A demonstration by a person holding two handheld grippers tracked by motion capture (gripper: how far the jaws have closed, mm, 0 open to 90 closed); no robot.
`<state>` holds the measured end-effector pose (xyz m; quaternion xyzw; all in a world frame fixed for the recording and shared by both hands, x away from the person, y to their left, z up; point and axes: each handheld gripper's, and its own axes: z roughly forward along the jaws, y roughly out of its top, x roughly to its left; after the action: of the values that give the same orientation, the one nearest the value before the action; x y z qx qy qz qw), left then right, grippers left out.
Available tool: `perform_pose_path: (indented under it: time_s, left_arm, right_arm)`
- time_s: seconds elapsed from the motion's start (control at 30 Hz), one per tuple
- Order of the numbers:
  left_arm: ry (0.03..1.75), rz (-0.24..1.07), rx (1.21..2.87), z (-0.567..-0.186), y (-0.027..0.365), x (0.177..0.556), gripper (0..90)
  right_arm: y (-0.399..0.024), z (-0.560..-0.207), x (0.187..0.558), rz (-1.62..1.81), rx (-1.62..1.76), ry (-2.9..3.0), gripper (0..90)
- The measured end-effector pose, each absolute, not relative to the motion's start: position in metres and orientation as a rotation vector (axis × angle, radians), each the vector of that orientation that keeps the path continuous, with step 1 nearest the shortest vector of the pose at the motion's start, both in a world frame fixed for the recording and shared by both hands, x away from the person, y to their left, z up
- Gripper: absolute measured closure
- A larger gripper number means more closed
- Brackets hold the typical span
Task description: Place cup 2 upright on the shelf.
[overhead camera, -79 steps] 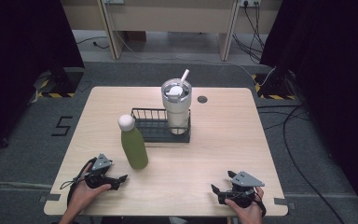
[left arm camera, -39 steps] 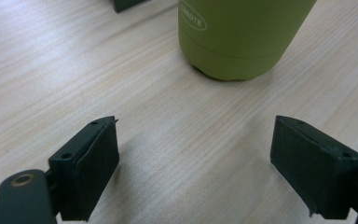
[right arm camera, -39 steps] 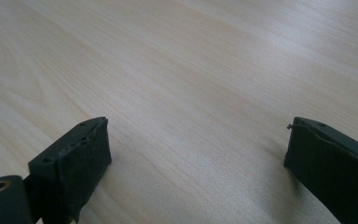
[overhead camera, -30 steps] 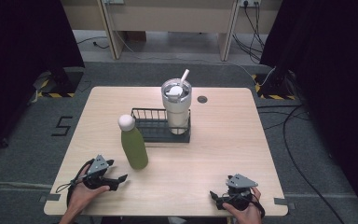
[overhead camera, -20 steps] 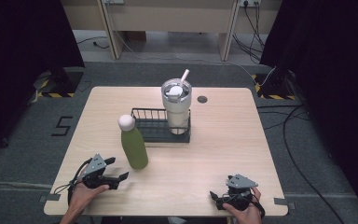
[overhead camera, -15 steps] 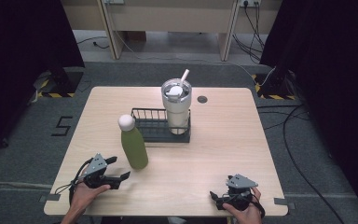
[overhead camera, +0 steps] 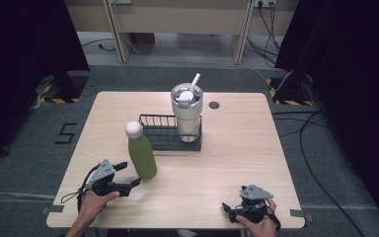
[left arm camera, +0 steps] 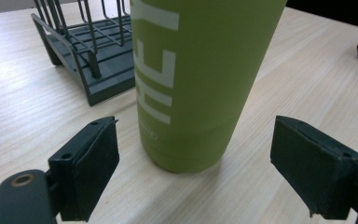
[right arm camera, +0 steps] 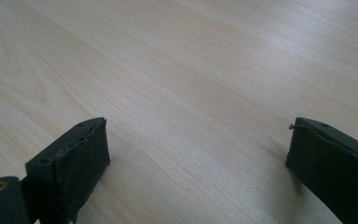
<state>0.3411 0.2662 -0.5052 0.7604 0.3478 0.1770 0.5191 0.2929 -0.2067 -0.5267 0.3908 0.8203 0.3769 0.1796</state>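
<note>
Quick count of the setup: one green bottle [overhead camera: 141,154], one tumbler [overhead camera: 187,112], one wire rack [overhead camera: 158,131], two handheld grippers, all on one pale wooden table [overhead camera: 237,148] with a fine straight grain.

The bottle stands upright left of centre in the high view, just below and left of the rack's near left corner. It's a smooth matte cylinder with a rounded white cap, and in the left gripper view big white block letters run up its side [left arm camera: 200,79]. The tumbler is a cream tapered cup with a clear lid and a white straw, standing in the right end of the rack. The rack is dark grey, thin wire bars over a flat base.

The left gripper [overhead camera: 127,174], lower left of the high view, has its jaws spread wide with the bottle's base showing between them, pads clear of it on both sides. The right gripper [overhead camera: 228,209], lower right, sits well apart from everything; its jaws have just been opening, with bare wood between its black rubbery pads [right arm camera: 81,161].

There's also one small dark round disc [overhead camera: 214,104] set in the tabletop, upper right of the tumbler.
</note>
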Motion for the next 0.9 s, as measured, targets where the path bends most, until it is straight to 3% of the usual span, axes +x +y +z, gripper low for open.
perform_pose_path:
  time_s: [0.9]
  left_arm:
    - [0.827, 0.418, 1.816, -0.502, 0.250, 0.357, 14.9]
  right_arm:
    - [-0.206, -0.527, 0.293, 1.068, 1.102, 2.316, 5.3]
